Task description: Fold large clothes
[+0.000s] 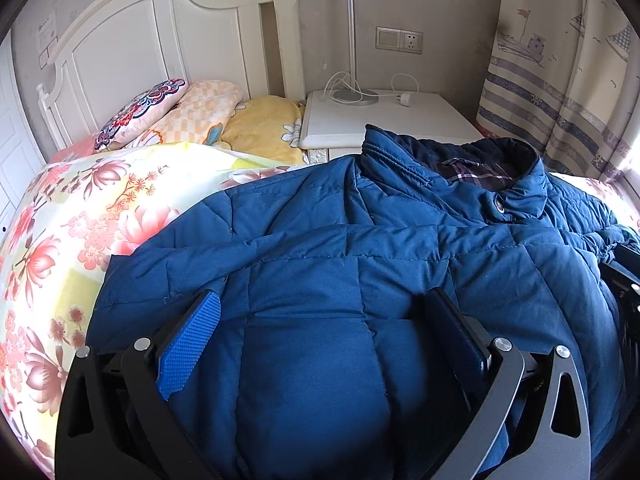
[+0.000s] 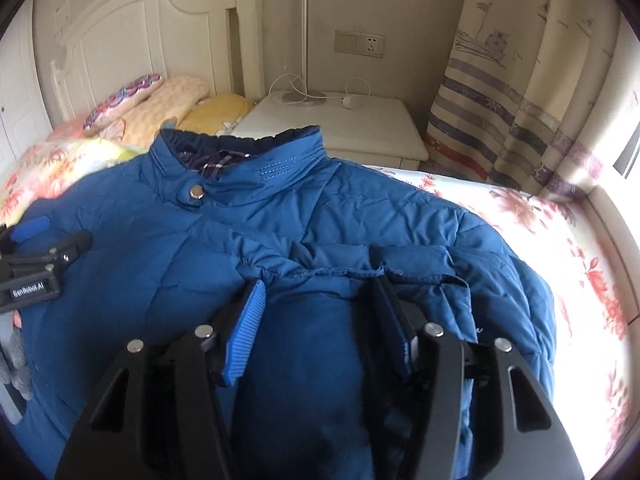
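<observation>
A big blue puffy jacket [image 1: 360,248] lies on a flowery bed, with a gripper over each side of it.

From the left wrist camera, the left gripper [image 1: 320,312] has its two fingers spread wide, with jacket cloth puffing up between them, and it is not squeezing anything. The jacket's collar [image 1: 460,164] points toward the white bedside table [image 1: 400,120], where a thin lamp [image 1: 352,40] stands. Pillows [image 1: 180,112] lean on the white headboard [image 1: 160,28]. From the right wrist camera, the right gripper [image 2: 320,312] is also wide open over the jacket [image 2: 320,216], near a wrinkly seam, and grips nothing. The left gripper [image 2: 52,240] peeks in at the left edge. A striped curtain [image 2: 520,100] hangs on the right, and the flowery sheet [image 2: 560,260] is bright with sun.
</observation>
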Tool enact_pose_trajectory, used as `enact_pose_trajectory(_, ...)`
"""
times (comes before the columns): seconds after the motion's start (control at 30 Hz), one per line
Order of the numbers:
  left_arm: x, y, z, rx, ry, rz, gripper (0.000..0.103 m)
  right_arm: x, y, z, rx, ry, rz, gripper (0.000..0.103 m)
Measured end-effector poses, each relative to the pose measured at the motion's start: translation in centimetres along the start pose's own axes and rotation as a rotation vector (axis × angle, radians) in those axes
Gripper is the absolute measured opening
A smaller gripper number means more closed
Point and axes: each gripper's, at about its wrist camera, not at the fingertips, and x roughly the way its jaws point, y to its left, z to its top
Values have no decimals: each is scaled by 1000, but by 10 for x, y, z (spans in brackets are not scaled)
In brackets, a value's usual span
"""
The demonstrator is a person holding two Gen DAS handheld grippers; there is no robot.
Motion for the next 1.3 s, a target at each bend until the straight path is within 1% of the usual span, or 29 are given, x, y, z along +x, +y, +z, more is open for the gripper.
enact_pose_trajectory(0.07,0,0,0,-5,-1,-3,99,-5,-3,3,35,11,3,55)
enact_pose_trajectory(0.1,0,1,1,-8,-1,-6,99,-14,-2,5,57,-4,-6,56)
enact_pose_trajectory(0.17,0,2,0,-13,-1,-9,99,-37,13,8,61,-89,38,56)
enact_pose_trajectory(0.23,0,2,0,-14,-2,-10,99,-48,35,12,8,-129,72,59)
enact_pose_trajectory(0.27,-1,2,0,-14,-3,-9,99,-47,50,13,-32,-128,102,63)
enact_pose_trajectory(0.3,-1,2,0,-14,-3,-9,99,-41,64,13,-72,-108,122,66)
enact_pose_trajectory(0.33,-1,2,0,-17,-7,-8,99,-32,73,11,-100,-79,114,66)
enact_pose_trajectory(0.37,-1,2,0,-19,-7,-5,99,-11,85,5,-140,-4,91,69)
enact_pose_trajectory(0.4,-1,2,0,-20,-6,-5,99,2,91,-1,-168,15,71,72)
enact_pose_trajectory(0.43,0,2,0,-21,-4,-6,99,4,93,-4,-179,3,59,72)
enact_pose_trajectory(0.67,0,2,0,-24,-2,-6,99,3,92,-5,-163,-2,72,73)
enact_pose_trajectory(0.73,-1,1,-1,-23,-3,-2,99,0,84,-3,-132,10,126,73)
enact_pose_trajectory(0.77,-1,1,-1,-24,-3,-3,99,-9,77,-3,-106,1,130,71)
enact_pose_trajectory(0.8,-1,1,-1,-26,-3,-4,99,-21,70,-4,-82,-27,108,71)
enact_pose_trajectory(0.83,0,1,-1,-26,-2,-3,99,-36,61,-7,-48,-57,64,71)
enact_pose_trajectory(0.87,0,2,-1,-26,-2,-3,99,-44,53,-10,-25,-69,35,71)
enact_pose_trajectory(0.93,0,2,-1,-28,-4,-3,99,-50,37,-22,4,-69,-33,72)
enact_pose_trajectory(0.97,0,2,-2,-30,-5,-3,99,-43,30,-32,-3,-45,-59,73)
enact_pose_trajectory(1.03,1,1,-1,-27,0,5,99,-32,28,-41,-27,-35,-31,74)
enact_pose_trajectory(1.1,1,-1,0,-16,5,14,99,-27,33,-36,-55,-17,-46,77)
enact_pose_trajectory(1.17,0,-1,0,-11,14,10,99,-23,36,-33,-69,-9,-57,78)
enact_pose_trajectory(1.23,-7,-1,1,2,32,15,99,-25,31,-33,-47,-11,-25,79)
enact_pose_trajectory(1.27,-13,-1,1,9,32,18,98,-29,25,-33,-31,-10,16,80)
enact_pose_trajectory(1.3,-24,1,1,15,17,1,98,-34,22,-38,-23,-8,38,80)
